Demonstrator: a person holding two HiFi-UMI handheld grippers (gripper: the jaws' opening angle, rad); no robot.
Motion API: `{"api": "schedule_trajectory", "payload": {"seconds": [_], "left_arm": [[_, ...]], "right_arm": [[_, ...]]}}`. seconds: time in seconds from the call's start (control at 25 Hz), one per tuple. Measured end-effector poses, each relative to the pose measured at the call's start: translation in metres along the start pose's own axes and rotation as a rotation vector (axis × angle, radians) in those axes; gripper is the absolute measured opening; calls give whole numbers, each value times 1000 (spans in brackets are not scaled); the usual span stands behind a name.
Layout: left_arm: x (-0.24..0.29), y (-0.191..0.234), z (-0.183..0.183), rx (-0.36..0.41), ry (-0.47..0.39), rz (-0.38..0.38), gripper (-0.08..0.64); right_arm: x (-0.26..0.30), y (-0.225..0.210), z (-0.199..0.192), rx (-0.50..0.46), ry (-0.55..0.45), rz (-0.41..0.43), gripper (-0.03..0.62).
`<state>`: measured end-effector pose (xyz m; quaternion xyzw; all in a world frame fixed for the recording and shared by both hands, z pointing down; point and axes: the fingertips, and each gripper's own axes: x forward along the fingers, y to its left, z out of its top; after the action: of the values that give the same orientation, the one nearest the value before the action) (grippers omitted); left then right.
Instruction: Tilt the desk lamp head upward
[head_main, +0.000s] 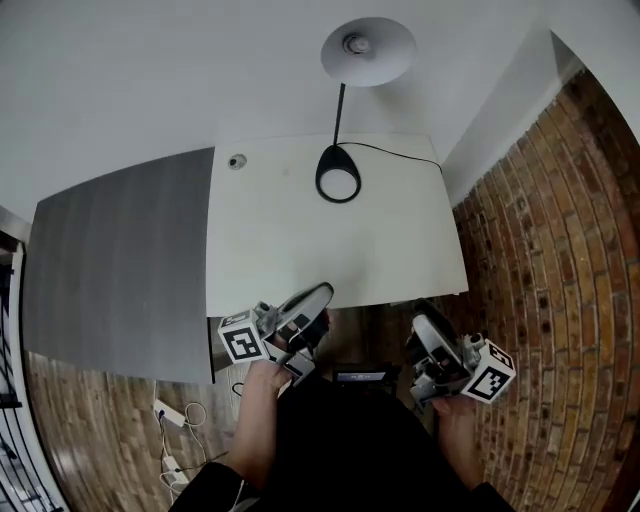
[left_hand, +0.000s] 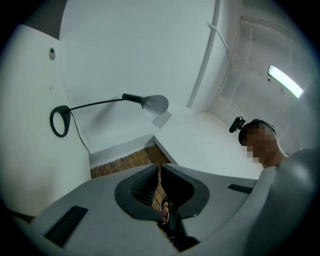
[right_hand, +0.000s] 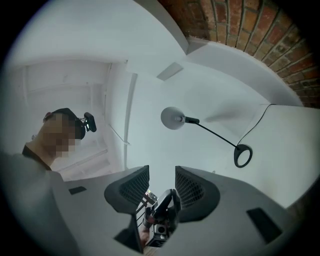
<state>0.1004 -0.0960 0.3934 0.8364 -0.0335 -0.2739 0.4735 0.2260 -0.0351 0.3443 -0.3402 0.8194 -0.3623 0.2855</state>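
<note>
**Lamp untouched, grippers low**

Lamp (head_main: 368, 50) is set at the far side of the desk (head_main: 300, 250), its ring base (head_main: 337, 153) planted near the back edge. The thin stem (head_main: 340, 118) is run up and away from the person. The shade (head_main: 388, 60) seems turned downward, though the wide lens makes this uncertain. The left gripper (head_main: 305, 308) is held almost closed and the right gripper (head_main: 428, 322) moderately apart. Nothing is gripped, and both are kept by the near edge.

The white surface (head_main: 300, 260) gives me open room straight ahead to the lamp head (head_main: 367, 52) at its far edge. The cable (head_main: 400, 152) trails right from the base. The brick wall (head_main: 560, 260) closes the right side, and a grey panel (head_main: 120, 260) adjoins on the left.
</note>
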Motion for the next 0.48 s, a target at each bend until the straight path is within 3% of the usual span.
{"api": "schedule_trajectory", "payload": {"seconds": [0.48], "left_arm": [[35, -37, -82, 41, 92, 73, 11]], "right_arm": [[-80, -2, 6, 51, 2, 76, 139]]}}
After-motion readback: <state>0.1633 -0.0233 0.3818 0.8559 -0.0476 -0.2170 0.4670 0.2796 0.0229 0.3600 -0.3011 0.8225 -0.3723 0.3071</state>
